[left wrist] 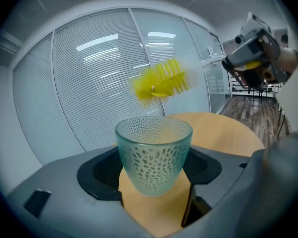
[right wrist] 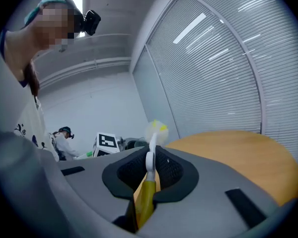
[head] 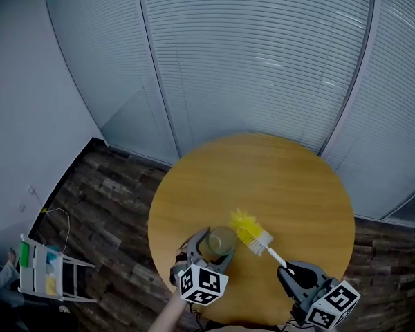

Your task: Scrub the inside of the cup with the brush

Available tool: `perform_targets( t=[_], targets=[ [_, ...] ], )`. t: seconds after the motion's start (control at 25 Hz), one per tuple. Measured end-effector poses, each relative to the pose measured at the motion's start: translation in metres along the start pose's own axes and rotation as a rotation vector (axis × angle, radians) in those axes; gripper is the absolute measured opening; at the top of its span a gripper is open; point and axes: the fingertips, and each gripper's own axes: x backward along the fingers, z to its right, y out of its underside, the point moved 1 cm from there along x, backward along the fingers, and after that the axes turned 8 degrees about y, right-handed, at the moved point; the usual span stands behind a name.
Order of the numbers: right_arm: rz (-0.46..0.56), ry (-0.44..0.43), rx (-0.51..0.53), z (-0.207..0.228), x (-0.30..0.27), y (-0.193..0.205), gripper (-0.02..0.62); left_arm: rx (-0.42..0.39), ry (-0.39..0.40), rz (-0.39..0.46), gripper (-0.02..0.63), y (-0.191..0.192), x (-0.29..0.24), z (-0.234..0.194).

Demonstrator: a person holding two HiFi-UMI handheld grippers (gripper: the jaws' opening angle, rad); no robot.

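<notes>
Two claws work over a round wooden table [head: 283, 178] set before blind-covered glass walls. My left claw [head: 220, 238] pinches the cup [head: 221, 242], a pad pressed to each side of the dimpled, pale green glass. The cup stands upright, mouth up, over the near part of the table; I cannot tell whether its base touches the wood. My right claw [head: 285, 267] is clamped on the brush [head: 259, 239], its jaws drawn in tight on the thin handle, which is yellow at the grip and white further up. The brush slants up and to the left from that claw. Its yellow bristles are outside the cup. From the head view they sit just beside its right rim; from the left gripper view they are above the rim and clear of it. Nothing shows inside the cup.
</notes>
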Motion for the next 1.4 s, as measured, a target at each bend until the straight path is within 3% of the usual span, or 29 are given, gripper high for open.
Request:
perform_targets(
  t=[0.4,0.84,1.4],
  targets=[
    [-0.133,-0.101,0.056,-0.041,0.018,0.025,0.046,-0.067,0.001,-0.056,0.377,0.025,0.028,0.013],
    [-0.211,-0.138,0.110,-0.065,0.026,0.044,0.046,-0.112,-0.005,-0.090,0.377,0.040,0.052,0.026],
    [-0.292,-0.158,0.158,-0.049,0.052,0.056,0.046,-0.220,-0.011,-0.172,0.377,0.029,0.052,0.064]
  ],
)
